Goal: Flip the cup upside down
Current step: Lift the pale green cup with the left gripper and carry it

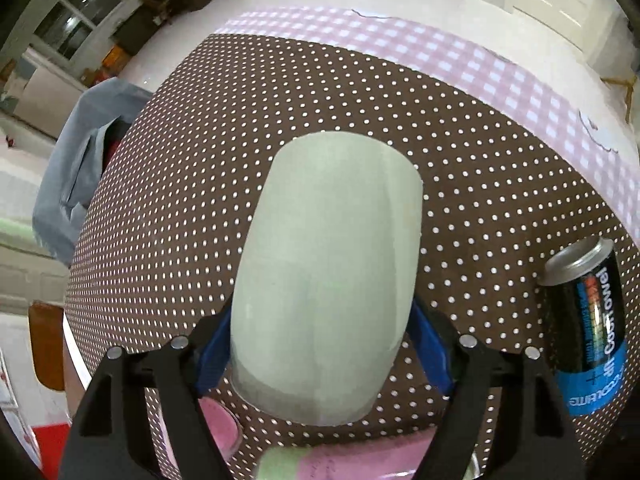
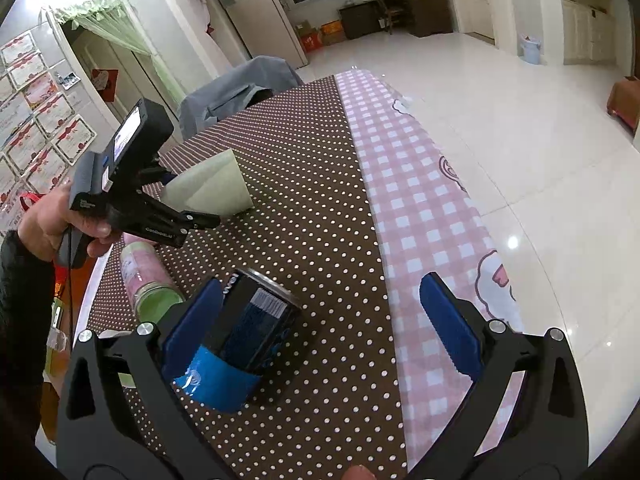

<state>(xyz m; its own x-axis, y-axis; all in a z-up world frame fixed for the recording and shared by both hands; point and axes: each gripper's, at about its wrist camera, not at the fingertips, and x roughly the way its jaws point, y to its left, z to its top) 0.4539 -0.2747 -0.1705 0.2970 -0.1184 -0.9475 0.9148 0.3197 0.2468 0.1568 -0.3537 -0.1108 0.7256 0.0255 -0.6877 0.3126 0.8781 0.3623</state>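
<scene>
A pale green cup (image 1: 328, 272) is clamped between the blue pads of my left gripper (image 1: 322, 344), which is shut on it. In the right wrist view the cup (image 2: 212, 186) is tilted, its wide end touching or just above the brown dotted tablecloth (image 2: 304, 184), held by the left gripper (image 2: 176, 196). My right gripper (image 2: 320, 320) is open and empty, low over the table near the front edge, with the can beside its left pad.
A black and blue can (image 2: 244, 336) stands by my right gripper's left finger; it also shows in the left wrist view (image 1: 588, 328). A pink and green bottle (image 2: 148, 280) lies near the table's left edge. A pink checked cloth (image 2: 420, 208) covers the right side. A grey-draped chair (image 2: 236, 88) stands behind.
</scene>
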